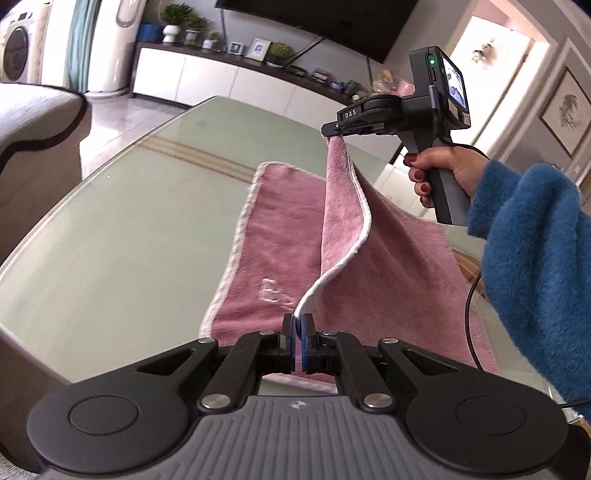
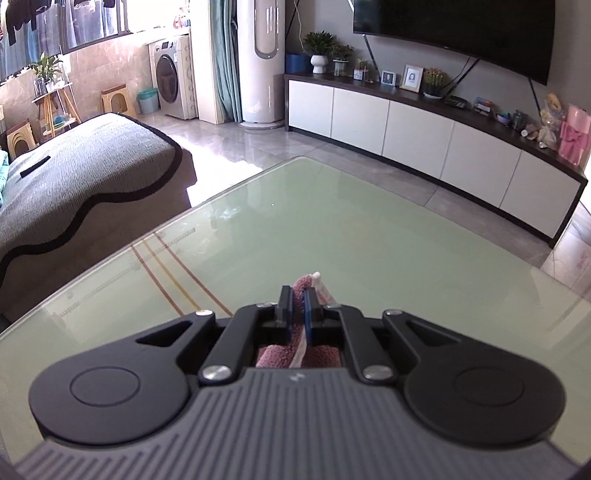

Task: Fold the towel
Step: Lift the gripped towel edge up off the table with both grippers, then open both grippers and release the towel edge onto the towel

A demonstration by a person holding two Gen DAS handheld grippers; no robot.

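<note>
A pink towel (image 1: 273, 236) with a white hem lies partly on the glass table (image 1: 129, 229), its right side lifted. My left gripper (image 1: 297, 321) is shut on the towel's near hem. My right gripper (image 1: 334, 133), seen in the left wrist view, is shut on the far corner and holds it above the table. In the right wrist view my right gripper (image 2: 299, 295) pinches a pink towel corner (image 2: 308, 282), with more cloth below the fingers. The hem hangs slack between the two grippers.
The pale green glass table (image 2: 332, 229) has a rounded edge. A grey sofa (image 2: 74, 177) stands to the left. A white low cabinet (image 2: 424, 136) with plants and frames runs along the far wall, under a television (image 2: 461, 22). A cable (image 1: 469, 306) hangs from the right gripper.
</note>
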